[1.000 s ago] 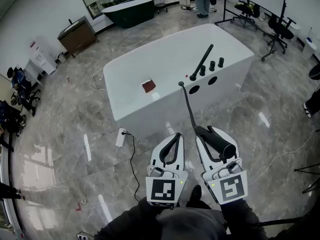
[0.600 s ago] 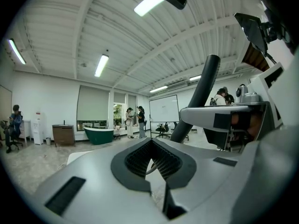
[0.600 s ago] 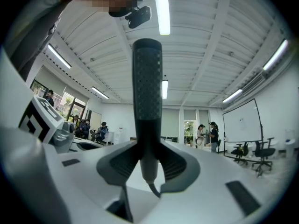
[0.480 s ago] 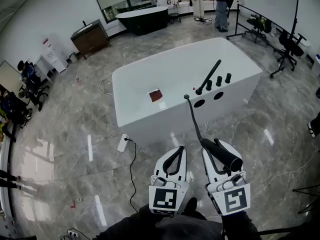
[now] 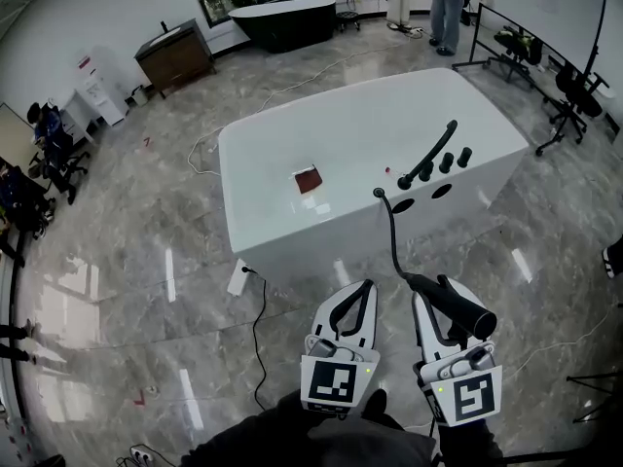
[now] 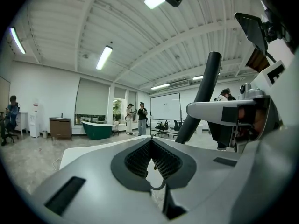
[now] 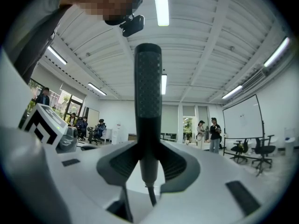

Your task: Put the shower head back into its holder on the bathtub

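Shower head (image 5: 469, 312) in right tool (image 5: 435, 291) sits lower now; cable (image 5: 256, 311) fronts bathtub (image 5: 292, 243).

Left gripper (image 5: 362, 290) and right gripper (image 5: 438, 288) share white moulded shells with black-edged jaws lined by dark grey ribbed pads (image 6: 138, 160). Black rectangular slots (image 6: 65, 196) mark the shells. At each shell's 6 o'clock end sits a cube (image 5: 338, 383) bearing black-and-white square markers. Dark sleeves (image 5: 258, 438) fill the head view's 6 o'clock edge
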Demonstrator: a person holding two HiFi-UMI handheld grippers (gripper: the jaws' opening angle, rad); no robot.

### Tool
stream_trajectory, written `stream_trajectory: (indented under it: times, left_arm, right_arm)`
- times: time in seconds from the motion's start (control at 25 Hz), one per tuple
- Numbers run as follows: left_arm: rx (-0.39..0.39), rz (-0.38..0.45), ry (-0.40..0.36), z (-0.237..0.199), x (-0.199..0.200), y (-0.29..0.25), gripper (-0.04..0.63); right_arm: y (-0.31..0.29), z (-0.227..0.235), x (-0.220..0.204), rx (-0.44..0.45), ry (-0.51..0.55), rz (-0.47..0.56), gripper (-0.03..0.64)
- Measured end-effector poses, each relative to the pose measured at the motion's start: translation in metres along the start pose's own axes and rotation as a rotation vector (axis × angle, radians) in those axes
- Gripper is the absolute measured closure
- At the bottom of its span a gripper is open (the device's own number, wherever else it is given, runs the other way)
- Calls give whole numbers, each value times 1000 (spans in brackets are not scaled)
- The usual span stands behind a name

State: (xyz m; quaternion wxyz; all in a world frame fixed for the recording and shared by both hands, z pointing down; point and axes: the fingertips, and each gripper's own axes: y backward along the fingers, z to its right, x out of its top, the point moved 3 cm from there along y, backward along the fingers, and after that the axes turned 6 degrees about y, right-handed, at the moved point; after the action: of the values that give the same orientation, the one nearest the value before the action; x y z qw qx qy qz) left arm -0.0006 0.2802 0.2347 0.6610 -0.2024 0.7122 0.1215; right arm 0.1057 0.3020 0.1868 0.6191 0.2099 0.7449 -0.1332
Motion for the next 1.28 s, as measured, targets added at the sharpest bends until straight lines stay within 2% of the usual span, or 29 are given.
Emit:
stream_trajectory:
  times: [0.28, 0.52, 0.8, 1.08, 1.28]
  left_arm:
    - [-31, -17, 26, -40, -5, -43, 592]
    - [-67, -24, 41, -58, -6, -62, 592]
    - [-114, 0, 52, -82, 0, -75, 592]
    - [-144, -15, 61, -82, 6, -91, 592]
    - [-128, -24, 52, -79, 2, -107, 592]
  right_arm:
    - [-49, 8, -13, -28, -7, -34, 476]
    - [-74, 16, 0, -69, -6, -45, 476]
    - [-104, 4, 4, -78, 3, -35, 476]
    - [-116, 16, 3, -97, 17, -74, 476]
    - [-119, 28, -3, -88, 8, -49, 476]
